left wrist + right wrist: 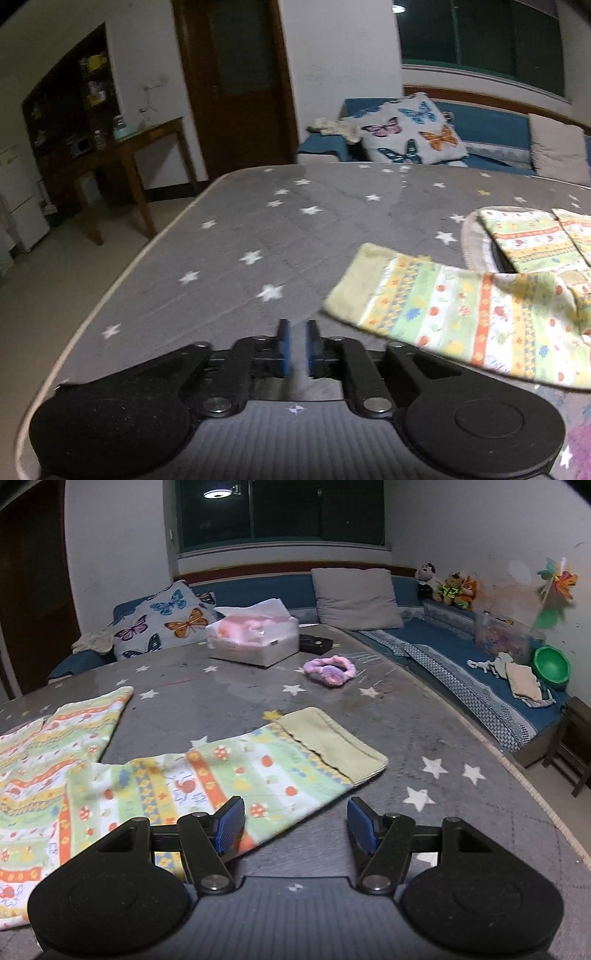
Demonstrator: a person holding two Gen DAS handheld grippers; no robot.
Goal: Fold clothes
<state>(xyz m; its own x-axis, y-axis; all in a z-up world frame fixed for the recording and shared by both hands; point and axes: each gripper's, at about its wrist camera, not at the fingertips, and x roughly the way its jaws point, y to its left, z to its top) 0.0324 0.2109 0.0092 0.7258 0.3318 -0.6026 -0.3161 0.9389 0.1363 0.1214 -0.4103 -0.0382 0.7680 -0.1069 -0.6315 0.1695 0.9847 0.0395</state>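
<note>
Grey star-printed matting (406,709) covers the broad work surface, with a blue couch (424,646) and a dark window (280,509) seen behind it. The patterned pyjama trousers (221,775) are spread flat on the matting, one leg with a plain yellow-green cuff (332,746) pointing away from the right wrist camera, the other leg (88,716) lying farther left.

Right gripper (295,823): its blue pads are held wide apart and nothing is gripped. The left pad (231,823) is seen over the near edge of the trouser leg; whether it touches the cloth cannot be told. The right pad is seen over bare matting just beside the cuff.

Left gripper (297,347): the pads are drawn nearly together, a narrow gap being left between them, and nothing is seen between them. In the left wrist view the cuffed leg (461,314) lies to the right of this gripper and just beside it, apart from the pads. A further part of the garment (532,236) lies beyond it.

Open matting extends ahead of both grippers. The rounded table edge (122,273) is seen to the left in the left wrist view, with bare floor and a wooden side table (140,147) beyond. A tissue box (255,638), a purple hairband (330,670) and a butterfly cushion (166,620) are placed well apart from the trousers, at the far side.
</note>
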